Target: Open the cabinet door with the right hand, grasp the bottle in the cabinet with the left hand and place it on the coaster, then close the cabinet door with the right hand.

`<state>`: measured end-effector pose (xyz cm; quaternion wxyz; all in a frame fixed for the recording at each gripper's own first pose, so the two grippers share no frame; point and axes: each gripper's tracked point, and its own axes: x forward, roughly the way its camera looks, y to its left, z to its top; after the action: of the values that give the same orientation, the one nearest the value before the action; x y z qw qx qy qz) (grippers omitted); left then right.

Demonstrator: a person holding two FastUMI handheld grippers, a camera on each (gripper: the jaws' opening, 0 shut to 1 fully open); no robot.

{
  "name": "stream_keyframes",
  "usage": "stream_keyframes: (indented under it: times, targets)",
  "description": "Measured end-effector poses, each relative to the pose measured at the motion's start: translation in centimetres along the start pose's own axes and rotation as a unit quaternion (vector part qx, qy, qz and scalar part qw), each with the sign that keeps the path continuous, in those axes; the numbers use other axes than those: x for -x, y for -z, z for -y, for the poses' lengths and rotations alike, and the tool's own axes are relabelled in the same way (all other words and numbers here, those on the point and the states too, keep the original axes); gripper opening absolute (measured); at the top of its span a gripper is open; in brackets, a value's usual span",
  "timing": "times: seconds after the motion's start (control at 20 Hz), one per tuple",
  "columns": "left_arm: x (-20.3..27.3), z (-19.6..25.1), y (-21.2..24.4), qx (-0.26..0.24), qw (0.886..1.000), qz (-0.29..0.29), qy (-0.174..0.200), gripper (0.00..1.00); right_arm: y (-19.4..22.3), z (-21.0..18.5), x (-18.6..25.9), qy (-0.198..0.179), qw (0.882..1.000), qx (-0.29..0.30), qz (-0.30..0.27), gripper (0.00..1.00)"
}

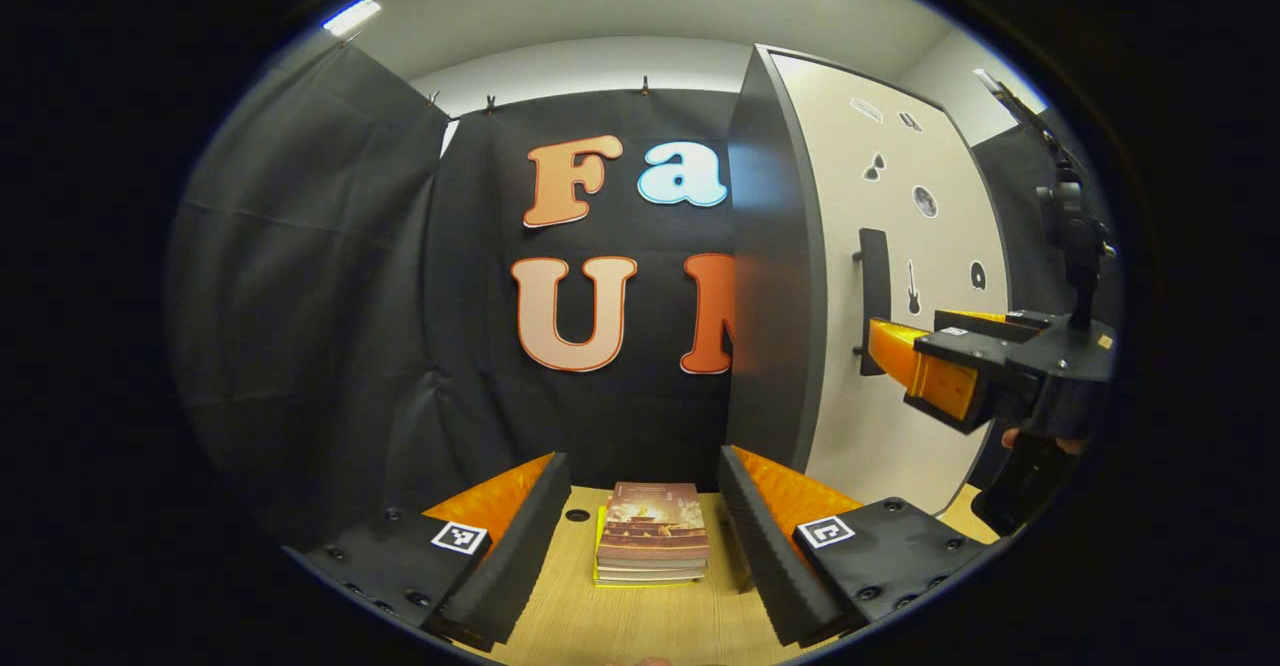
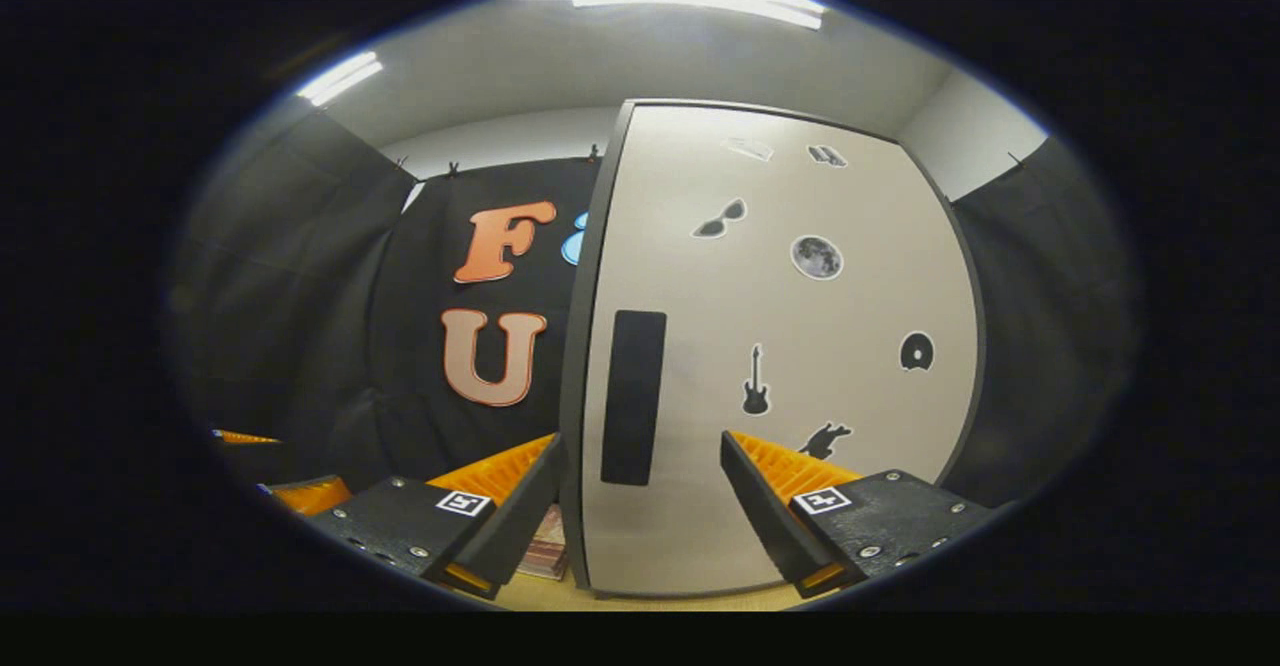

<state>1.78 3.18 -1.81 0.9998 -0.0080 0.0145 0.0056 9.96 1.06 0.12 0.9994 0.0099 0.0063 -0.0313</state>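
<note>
Both grippers spread wide, cabinet door shut

Right gripper [image 2: 640, 506], fingers apart, sits right in front of the door's dark handle [image 2: 632, 398]. Left gripper [image 1: 640, 536] gapes empty over a stack of books [image 1: 652, 534] on the table [image 1: 640, 626]. Cabinet [image 1: 900, 286] closed, contents hidden.

The left gripper view looks level across the table [image 1: 640, 616] at the booth's back wall, with the cabinet door [image 1: 900, 276] at the frame's right. The right gripper view faces that same door [image 2: 780, 346] head-on from close by. Both views share the door and the back wall.
</note>
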Motion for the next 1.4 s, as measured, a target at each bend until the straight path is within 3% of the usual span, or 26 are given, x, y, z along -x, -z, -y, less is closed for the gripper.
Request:
stream_keyframes:
  times: [0.15, 0.35, 0.55, 0.8, 1.1, 1.25, 1.4]
  targets:
    - [0.1, -1.3, 0.1, 0.000, 1.000, -0.001, -0.012, 0.97, 0.3, -0.3, -1.6, -0.001, 1.000, -0.012, -0.001, 0.93]
    - [-0.2, -2.4, 0.5, 0.003, 1.000, -0.004, -0.018, 0.97, 1.3, -0.2, -3.7, 0.011, 1.000, -0.016, -0.015, 0.85]
    - [-1.0, -2.8, 0.8, 0.004, 1.000, -0.006, -0.007, 0.97, 1.6, -0.3, -4.9, 0.027, 0.999, -0.024, -0.019, 0.70]
    - [-2.3, -3.1, 1.0, -0.001, 1.000, -0.006, 0.022, 0.96, 1.6, -0.8, -5.0, 0.045, 0.998, -0.042, -0.020, 0.36]
    - [-3.9, -3.1, 2.0, -0.006, 0.998, -0.021, 0.055, 0.96, 1.4, -0.6, -4.6, 0.060, 0.996, -0.059, -0.018, 0.18]
    - [-3.9, -3.1, 2.2, -0.001, 0.999, -0.025, 0.049, 0.98, 1.3, -0.6, -4.2, 0.054, 0.997, -0.055, -0.017, 0.14]
    - [-3.2, -2.7, 1.9, 0.006, 0.999, -0.026, 0.040, 0.98, 1.2, -0.5, -3.4, 0.041, 0.998, -0.055, -0.011, 0.17]
